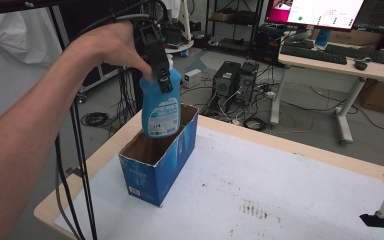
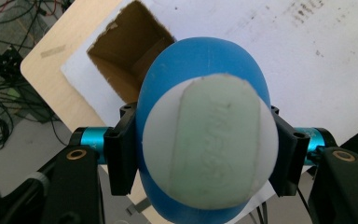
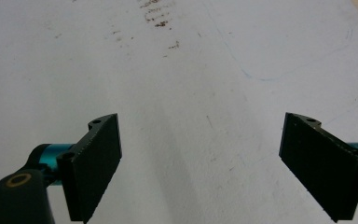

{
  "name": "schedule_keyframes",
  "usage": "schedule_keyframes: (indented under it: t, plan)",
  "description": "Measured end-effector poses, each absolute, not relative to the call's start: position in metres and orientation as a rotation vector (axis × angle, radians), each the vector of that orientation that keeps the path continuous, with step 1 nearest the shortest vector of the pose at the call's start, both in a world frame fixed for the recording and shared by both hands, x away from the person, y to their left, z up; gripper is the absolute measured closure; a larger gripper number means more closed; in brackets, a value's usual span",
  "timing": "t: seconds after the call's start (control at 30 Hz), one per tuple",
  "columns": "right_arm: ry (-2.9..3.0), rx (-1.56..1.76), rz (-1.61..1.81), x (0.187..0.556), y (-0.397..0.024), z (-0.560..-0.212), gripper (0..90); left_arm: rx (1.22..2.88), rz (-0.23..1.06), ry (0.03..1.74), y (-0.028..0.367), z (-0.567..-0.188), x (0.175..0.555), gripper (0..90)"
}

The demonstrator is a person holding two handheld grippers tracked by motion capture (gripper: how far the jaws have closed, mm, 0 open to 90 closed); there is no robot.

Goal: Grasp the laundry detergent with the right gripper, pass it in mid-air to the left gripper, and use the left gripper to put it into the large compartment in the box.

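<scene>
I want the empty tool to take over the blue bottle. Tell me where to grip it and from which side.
Grip the blue bottle across its narrow upper body, just under the cap, coming from above as the left tool does. It hangs upright, its base at the mouth of the open blue box, whose walls would likely block a low side approach. The right tool is open over the table.

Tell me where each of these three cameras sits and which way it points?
High view: above the table's near side, looking forward and down; forearm, left gripper, blue bottle.
Left gripper view: looks straight down over the bottle into the open box; both also in high view.
Right gripper view: looks past open fingers at the white table.
</scene>
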State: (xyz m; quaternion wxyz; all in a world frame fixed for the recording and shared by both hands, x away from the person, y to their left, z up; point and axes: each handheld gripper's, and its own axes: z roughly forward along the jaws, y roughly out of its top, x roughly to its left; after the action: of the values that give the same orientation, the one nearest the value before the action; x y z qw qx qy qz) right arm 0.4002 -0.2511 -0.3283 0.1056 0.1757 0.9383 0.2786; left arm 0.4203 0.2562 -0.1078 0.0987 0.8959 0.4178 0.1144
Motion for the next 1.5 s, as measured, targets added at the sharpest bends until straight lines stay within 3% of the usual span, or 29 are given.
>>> schedule_keyframes:
  t: [0.3,0.97,1.5]
  plan:
    - [2.760,0.512,0.818,0.400,-0.250,-0.328,12.1,2.656,0.299,1.249,0.264,-0.120,0.420,38.1]
    - [2.773,0.526,0.766,0.396,-0.251,-0.340,12.1,2.727,0.191,1.178,0.275,-0.199,0.425,38.1]
    - [2.785,0.548,0.746,0.395,-0.254,-0.347,12.1,2.887,0.177,0.811,0.274,-0.244,0.429,38.0]
